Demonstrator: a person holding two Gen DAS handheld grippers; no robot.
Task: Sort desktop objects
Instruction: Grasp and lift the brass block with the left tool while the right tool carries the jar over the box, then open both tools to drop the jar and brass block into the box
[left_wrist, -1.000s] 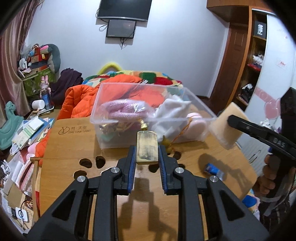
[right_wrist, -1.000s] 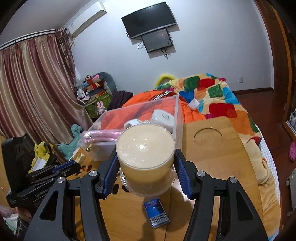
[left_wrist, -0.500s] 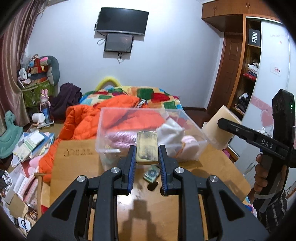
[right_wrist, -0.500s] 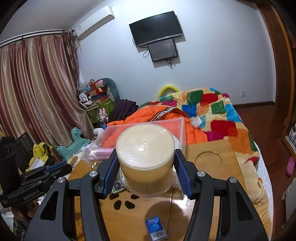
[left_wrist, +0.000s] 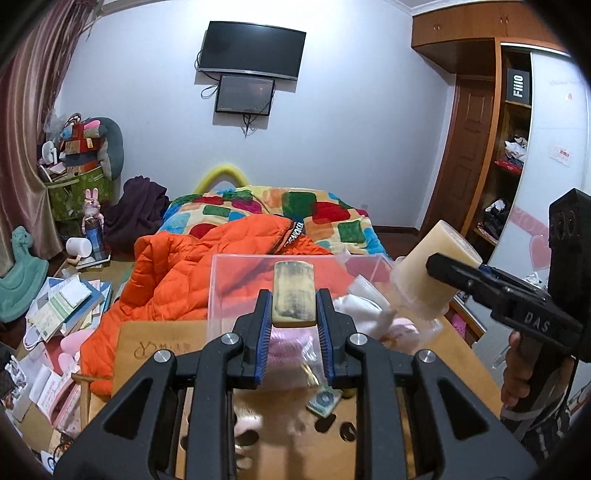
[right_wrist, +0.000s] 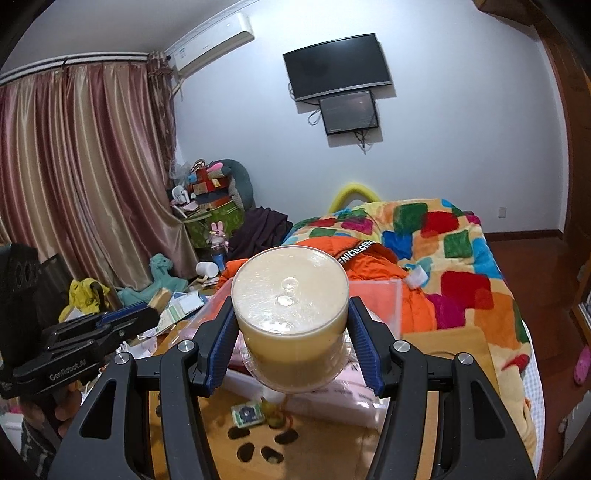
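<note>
My left gripper (left_wrist: 293, 314) is shut on a flat tan wooden block (left_wrist: 293, 293) and holds it raised in front of the clear plastic bin (left_wrist: 229, 288) on the wooden table (left_wrist: 159, 343). My right gripper (right_wrist: 291, 332) is shut on a clear disc spindle case (right_wrist: 291, 314) with a cream-coloured stack inside, held above the bin's near right side; it also shows in the left wrist view (left_wrist: 432, 273). The bin holds pink and white items (left_wrist: 373, 314). A small green packet (right_wrist: 247, 415) lies on the table before the bin.
An orange jacket (left_wrist: 184, 280) and a patchwork bedspread (right_wrist: 461, 258) lie behind the table. The table (right_wrist: 454, 343) has dark cut-out holes (right_wrist: 269, 448) near its front. Books and clutter (left_wrist: 62, 306) lie on the floor at left. A wardrobe (left_wrist: 480, 147) stands at right.
Both grippers have risen and tilted upward with their loads, so the bin and table sit lower in view. The right gripper's spindle case has moved closer over the bin.
</note>
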